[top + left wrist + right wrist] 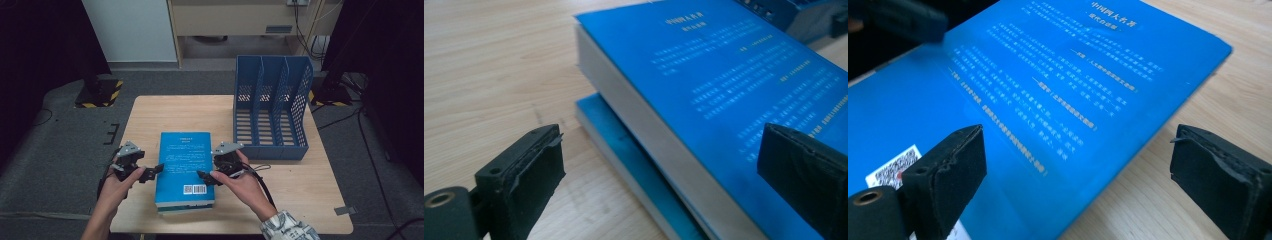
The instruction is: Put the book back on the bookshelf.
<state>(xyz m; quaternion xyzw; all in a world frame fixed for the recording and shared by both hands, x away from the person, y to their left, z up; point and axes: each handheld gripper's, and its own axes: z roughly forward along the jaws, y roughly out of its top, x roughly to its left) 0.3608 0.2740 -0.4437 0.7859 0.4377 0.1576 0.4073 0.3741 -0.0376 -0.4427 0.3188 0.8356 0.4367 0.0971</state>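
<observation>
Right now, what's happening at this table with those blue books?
A person sits at a wooden table with a hand-held gripper in each hand. The left hand-held gripper and the right hand-held gripper are both open, one at each long side of a stack of two blue books. Neither has closed on the top book yet. An empty blue file rack stands beyond the books, to the right.

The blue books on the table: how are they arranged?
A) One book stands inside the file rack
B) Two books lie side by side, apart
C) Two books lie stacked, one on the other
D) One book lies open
C: the left gripper view shows the top book resting on a lower book.
</observation>
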